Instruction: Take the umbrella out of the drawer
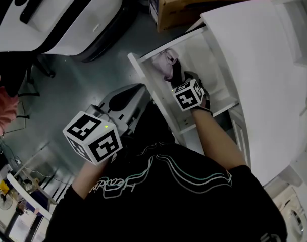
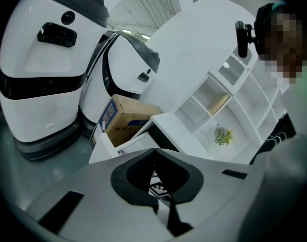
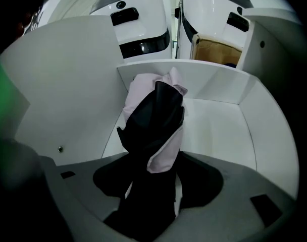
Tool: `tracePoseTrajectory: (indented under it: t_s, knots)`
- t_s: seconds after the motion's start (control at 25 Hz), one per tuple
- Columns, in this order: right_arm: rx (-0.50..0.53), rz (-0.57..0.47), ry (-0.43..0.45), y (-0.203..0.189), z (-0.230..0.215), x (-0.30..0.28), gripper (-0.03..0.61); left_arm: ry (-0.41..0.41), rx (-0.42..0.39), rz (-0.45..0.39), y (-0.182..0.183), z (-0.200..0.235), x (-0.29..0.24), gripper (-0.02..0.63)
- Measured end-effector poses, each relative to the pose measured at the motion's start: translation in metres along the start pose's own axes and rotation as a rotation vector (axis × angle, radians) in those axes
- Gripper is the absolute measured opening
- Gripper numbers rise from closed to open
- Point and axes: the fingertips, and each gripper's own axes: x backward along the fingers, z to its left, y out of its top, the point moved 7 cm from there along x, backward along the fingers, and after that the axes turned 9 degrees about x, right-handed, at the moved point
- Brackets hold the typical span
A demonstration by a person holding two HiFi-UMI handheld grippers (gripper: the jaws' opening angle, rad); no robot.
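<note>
A pale pink folded umbrella (image 1: 166, 64) lies at the far end of the open white drawer (image 1: 143, 72). My right gripper (image 1: 174, 74) reaches steeply down into the drawer, its marker cube just above the rim. In the right gripper view its black jaws stand open around the umbrella (image 3: 143, 92), and pink fabric shows between and beside them; I cannot tell whether the pads touch it. The drawer's walls (image 3: 219, 84) surround the right gripper (image 3: 158, 112). My left gripper (image 1: 127, 94) hangs outside the drawer to its left, above the floor. Its jaws (image 2: 154, 158) are shut and hold nothing.
A cardboard box (image 1: 204, 1) sits on the floor beyond the drawer. Two white-and-black machine bases (image 2: 42, 69) stand near it. The white cabinet top (image 1: 264, 69) runs along the right. White shelves (image 2: 219, 102) hold a small plant (image 2: 223, 134).
</note>
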Motion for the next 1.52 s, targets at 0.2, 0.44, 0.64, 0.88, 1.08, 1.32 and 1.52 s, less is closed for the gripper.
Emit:
tracePoseTrajectory:
  t_s: [0.2, 0.44, 0.64, 0.88, 1.08, 1.32, 1.52]
  knots:
    - [-0.003, 0.002, -0.001, 0.0, -0.004, 0.001, 0.238, -0.002, 0.0, 0.003, -0.005, -0.001, 0.002, 0.02]
    - [-0.008, 0.009, 0.019, -0.001, -0.005, 0.004, 0.227, -0.007, 0.001, -0.005, -0.011, -0.004, 0.01, 0.02]
    - [-0.004, 0.008, 0.018, -0.001, -0.01, 0.011, 0.222, -0.008, -0.006, -0.015, -0.017, -0.01, 0.015, 0.02]
    - [0.002, -0.039, -0.026, -0.002, -0.015, 0.043, 0.222, -0.032, -0.023, -0.04, -0.029, -0.025, 0.026, 0.02]
    - [-0.027, -0.123, -0.063, -0.005, -0.014, 0.086, 0.222, -0.059, -0.05, -0.063, -0.04, -0.048, 0.038, 0.02]
    - [-0.055, -0.267, -0.101, -0.01, 0.001, 0.158, 0.221, -0.094, -0.099, -0.104, -0.059, -0.091, 0.059, 0.02]
    - [-0.072, -0.402, -0.106, -0.023, 0.028, 0.227, 0.222, -0.122, -0.158, -0.13, -0.084, -0.131, 0.085, 0.02]
